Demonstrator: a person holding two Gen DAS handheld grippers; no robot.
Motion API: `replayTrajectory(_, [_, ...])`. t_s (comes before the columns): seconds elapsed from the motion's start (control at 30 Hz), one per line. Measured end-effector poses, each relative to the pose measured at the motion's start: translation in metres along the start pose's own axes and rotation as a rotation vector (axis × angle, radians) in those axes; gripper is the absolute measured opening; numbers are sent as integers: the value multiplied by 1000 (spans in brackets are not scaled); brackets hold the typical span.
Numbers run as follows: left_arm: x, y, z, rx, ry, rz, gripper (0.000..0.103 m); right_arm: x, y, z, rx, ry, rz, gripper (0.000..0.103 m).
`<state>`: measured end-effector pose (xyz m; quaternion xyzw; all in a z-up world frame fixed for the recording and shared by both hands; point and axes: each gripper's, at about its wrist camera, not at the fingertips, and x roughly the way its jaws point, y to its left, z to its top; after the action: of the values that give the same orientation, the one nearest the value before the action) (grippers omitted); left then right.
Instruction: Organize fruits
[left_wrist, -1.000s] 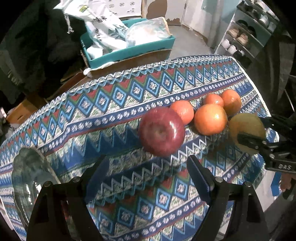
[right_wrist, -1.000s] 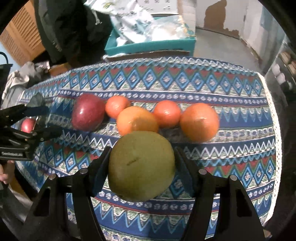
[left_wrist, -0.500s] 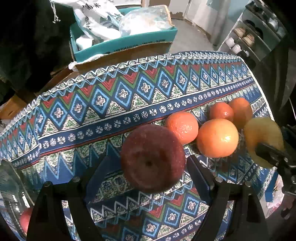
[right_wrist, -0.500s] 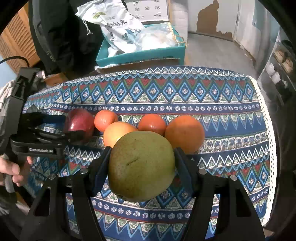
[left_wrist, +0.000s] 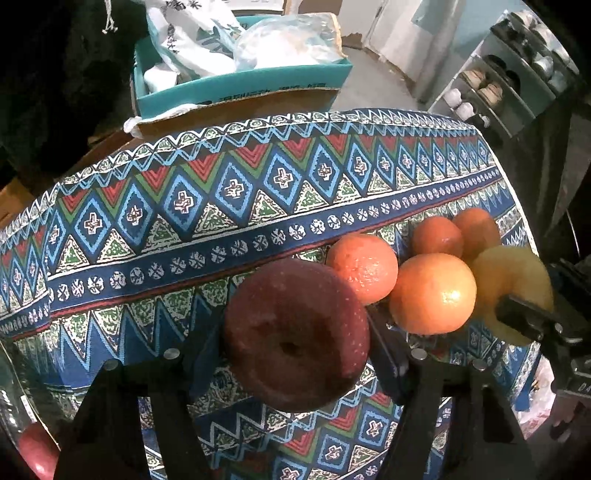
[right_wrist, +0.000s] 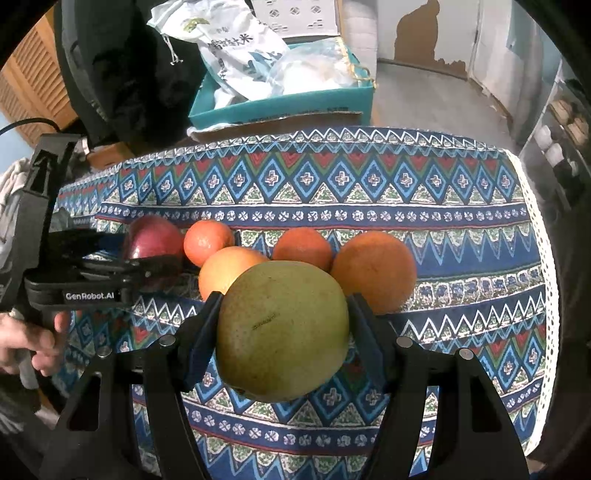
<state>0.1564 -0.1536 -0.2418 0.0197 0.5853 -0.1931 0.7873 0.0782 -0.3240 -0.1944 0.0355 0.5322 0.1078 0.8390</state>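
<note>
Fruits split between two grippers and the bench. Left gripper (left_wrist: 295, 354) has just been closing, with the red apple (left_wrist: 295, 339) between its jaws; both pads now sit against the apple's flanks, so it is grasping the apple. Apple shows its dimpled end to the left wrist camera. Whether it rests on the cloth or is lifted, I cannot tell.

Right gripper (right_wrist: 282, 332) is clenched on the green pear (right_wrist: 282, 328), pads pressed to both sides, pear clear of the cloth.

Outward in the left wrist view: small orange (left_wrist: 362, 267) touching the apple at 1 o'clock, larger orange (left_wrist: 432, 293) just beside at 2 o'clock, two more oranges (left_wrist: 437, 236) further back at 2 o'clock. Pear in the right gripper's jaws is at 3 o'clock, near the frame edge.

Right wrist view: four oranges sit in a cluster behind the pear at 10 to 1 o'clock; largest orange (right_wrist: 373, 271) at 1. Apple and left gripper at 9 to 10 o'clock, with a person's hand (right_wrist: 29, 343) on its handle.

Bench carries a blue patterned tablecloth (right_wrist: 369, 184). Teal box (right_wrist: 280, 105) holding bags stands beyond the far edge at 12 o'clock. Glass bowl rim (left_wrist: 11, 398) at 8 o'clock in the left view, something red inside.
</note>
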Motion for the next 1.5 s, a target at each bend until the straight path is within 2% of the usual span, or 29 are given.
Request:
replayTrajectory(0.37, [-13,3,-18,29,-9,38,72,-3,6,0,-14,-11,3,67])
replayTrajectory(0.83, [-70,10,-42,36,-62,48,72,-24,23,2,-45,-42,16,67])
replayTrajectory(1.13, [-108,14,-52,35,-105,55,72,-37,47,10,-78,-69,34,67])
replayTrajectory(1.5, [-144,36,-66,12,-133,83,72,-44,77,20,-117,-84,55,67])
